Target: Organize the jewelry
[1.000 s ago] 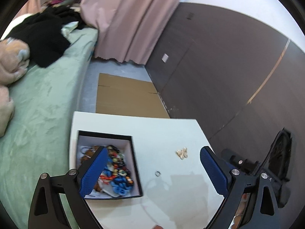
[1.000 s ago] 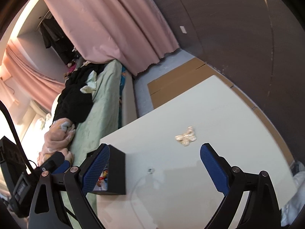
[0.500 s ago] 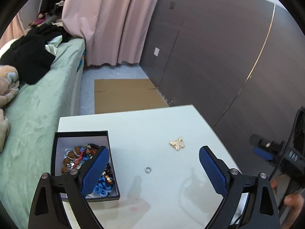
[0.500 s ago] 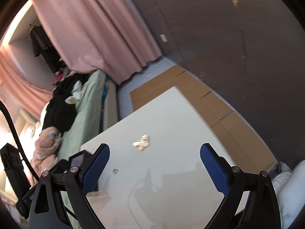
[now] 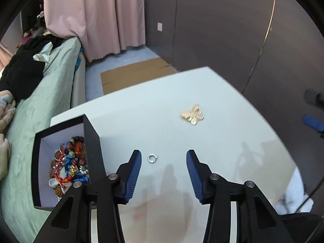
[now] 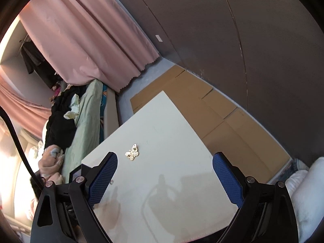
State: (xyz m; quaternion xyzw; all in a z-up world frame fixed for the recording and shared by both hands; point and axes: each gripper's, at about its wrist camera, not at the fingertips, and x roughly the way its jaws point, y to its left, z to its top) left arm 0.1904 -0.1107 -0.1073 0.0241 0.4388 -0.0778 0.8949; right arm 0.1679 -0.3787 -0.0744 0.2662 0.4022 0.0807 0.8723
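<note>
Lying flat, the ring (image 5: 152,158) looks tiny, hard, slippery; pinch its rim. Left gripper (image 5: 163,169) and right gripper (image 6: 165,179) both spread, empty.

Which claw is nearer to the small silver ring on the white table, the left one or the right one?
Left. The left claw is open with the silver ring lying between its fingertips, nearer the left finger. The right claw is open farther away, facing the gold butterfly.

Pink curtain (image 5: 105,18), flattened cardboard (image 6: 222,121).
</note>
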